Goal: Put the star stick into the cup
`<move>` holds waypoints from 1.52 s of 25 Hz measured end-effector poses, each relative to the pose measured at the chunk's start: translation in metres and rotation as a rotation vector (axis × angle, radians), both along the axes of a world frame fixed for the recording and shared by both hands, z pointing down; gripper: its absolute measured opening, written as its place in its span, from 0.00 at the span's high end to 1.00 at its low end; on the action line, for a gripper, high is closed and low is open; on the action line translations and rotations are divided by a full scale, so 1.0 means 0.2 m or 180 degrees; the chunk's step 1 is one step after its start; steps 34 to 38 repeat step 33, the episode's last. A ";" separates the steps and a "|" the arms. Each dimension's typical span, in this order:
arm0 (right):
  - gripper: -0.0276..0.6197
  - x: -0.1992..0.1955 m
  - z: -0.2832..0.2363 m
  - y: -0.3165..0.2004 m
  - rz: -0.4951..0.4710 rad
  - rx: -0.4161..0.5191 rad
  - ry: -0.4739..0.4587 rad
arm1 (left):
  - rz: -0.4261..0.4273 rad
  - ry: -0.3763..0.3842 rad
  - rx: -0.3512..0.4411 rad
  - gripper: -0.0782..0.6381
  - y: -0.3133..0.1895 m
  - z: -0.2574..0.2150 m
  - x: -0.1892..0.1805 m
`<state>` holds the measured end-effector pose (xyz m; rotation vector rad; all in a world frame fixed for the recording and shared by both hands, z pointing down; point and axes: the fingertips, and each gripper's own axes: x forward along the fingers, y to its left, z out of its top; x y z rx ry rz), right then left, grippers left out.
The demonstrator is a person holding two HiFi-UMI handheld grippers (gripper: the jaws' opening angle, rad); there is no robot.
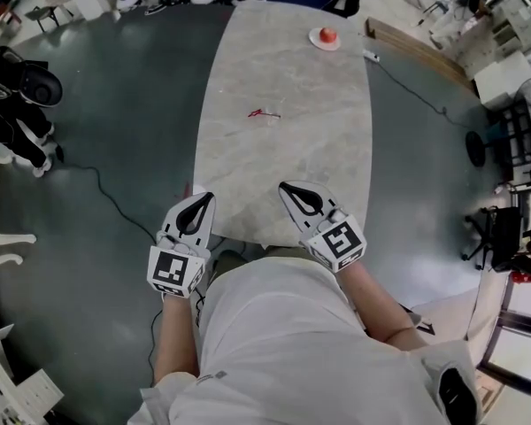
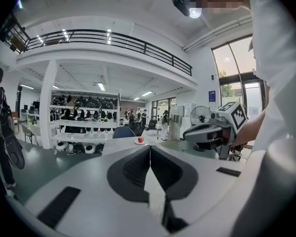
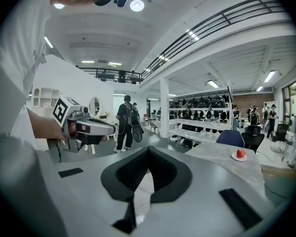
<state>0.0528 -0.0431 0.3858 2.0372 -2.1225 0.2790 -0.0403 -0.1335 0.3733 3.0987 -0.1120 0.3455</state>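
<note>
The star stick (image 1: pixel 264 112) lies flat near the middle of the marble table (image 1: pixel 336 149), with a small red item (image 1: pixel 327 34) on a white plate (image 1: pixel 316 40) at the table's far end, while at its near edge the left gripper (image 1: pixel 203 200) and right gripper (image 1: pixel 288 189) hover, each with its fingers pressed together on nothing.

Star stick (image 1: pixel 264 112): thin, red, lying flat on the grey marbled table top (image 1: pixel 292 158), near its middle. Shape detail too small to resolve.

Red rounded item (image 1: pixel 327 34): upright on a white saucer (image 1: pixel 316 41) at the far end of the table top, well apart from the stick. Identity as the cup not confirmable.
</note>
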 end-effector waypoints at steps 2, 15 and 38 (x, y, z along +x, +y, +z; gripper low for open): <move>0.94 -0.01 0.00 0.02 0.0027 0.0017 -0.0009 | 0.0009 -0.0013 0.0026 0.89 0.02 0.00 -0.02; 0.94 -0.04 0.07 0.03 0.0013 -0.0061 -0.0090 | -0.0130 -0.0031 0.0009 0.89 0.03 0.04 -0.09; 0.94 -0.03 0.10 0.02 -0.0150 -0.0067 -0.0112 | -0.0331 -0.0160 -0.0052 0.89 0.04 0.10 -0.12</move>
